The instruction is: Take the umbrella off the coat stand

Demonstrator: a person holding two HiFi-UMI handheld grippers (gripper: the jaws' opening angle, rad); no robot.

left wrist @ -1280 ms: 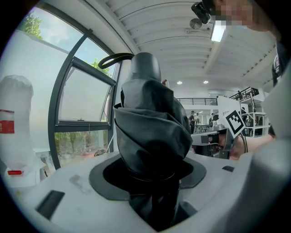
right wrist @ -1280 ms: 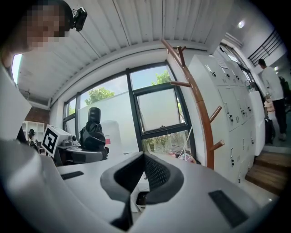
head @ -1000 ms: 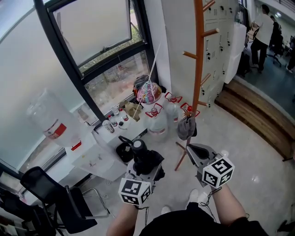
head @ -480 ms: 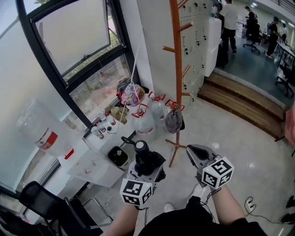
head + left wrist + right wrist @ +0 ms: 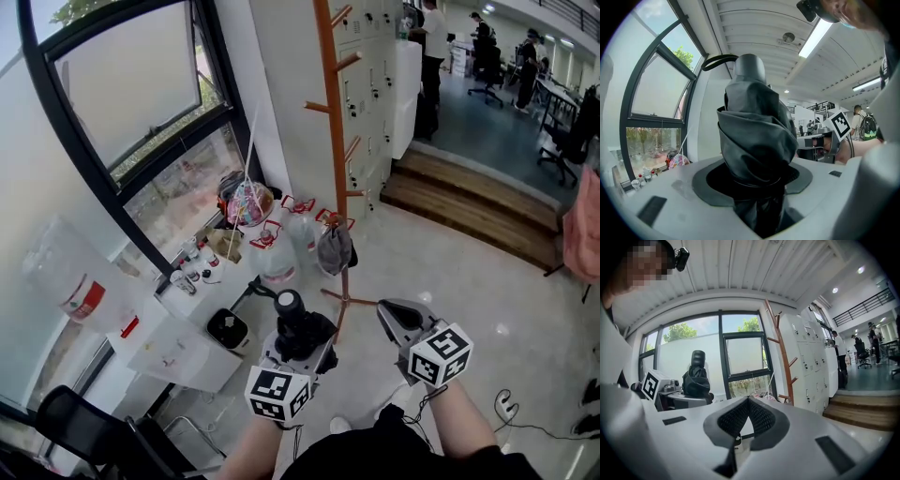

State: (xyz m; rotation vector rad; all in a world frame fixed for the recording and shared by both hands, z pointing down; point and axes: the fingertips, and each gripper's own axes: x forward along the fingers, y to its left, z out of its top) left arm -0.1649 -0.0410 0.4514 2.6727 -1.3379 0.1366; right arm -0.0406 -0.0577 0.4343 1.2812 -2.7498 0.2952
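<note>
A folded black umbrella (image 5: 293,322) stands upright in my left gripper (image 5: 298,345), whose jaws are shut on its bunched fabric. In the left gripper view the umbrella (image 5: 754,136) fills the middle, its handle and strap on top, with the left gripper (image 5: 757,190) clamped low on it. The orange wooden coat stand (image 5: 329,141) rises just beyond, a grey cap (image 5: 334,249) hanging low on it. My right gripper (image 5: 397,320) is beside the stand's foot, shut and empty. The right gripper view shows the right gripper (image 5: 748,414), the umbrella (image 5: 696,376) at left and the coat stand (image 5: 783,352).
Water jugs with red handles (image 5: 274,262) and a colourful bundle (image 5: 247,202) sit under the window. A white table (image 5: 178,349) and a black chair (image 5: 84,427) are at lower left. White lockers (image 5: 375,84), wooden steps (image 5: 469,211) and people (image 5: 431,37) lie behind.
The coat stand and window have slid left and farther off in the head view while both grippers drew back together. The umbrella stays in the left gripper.
</note>
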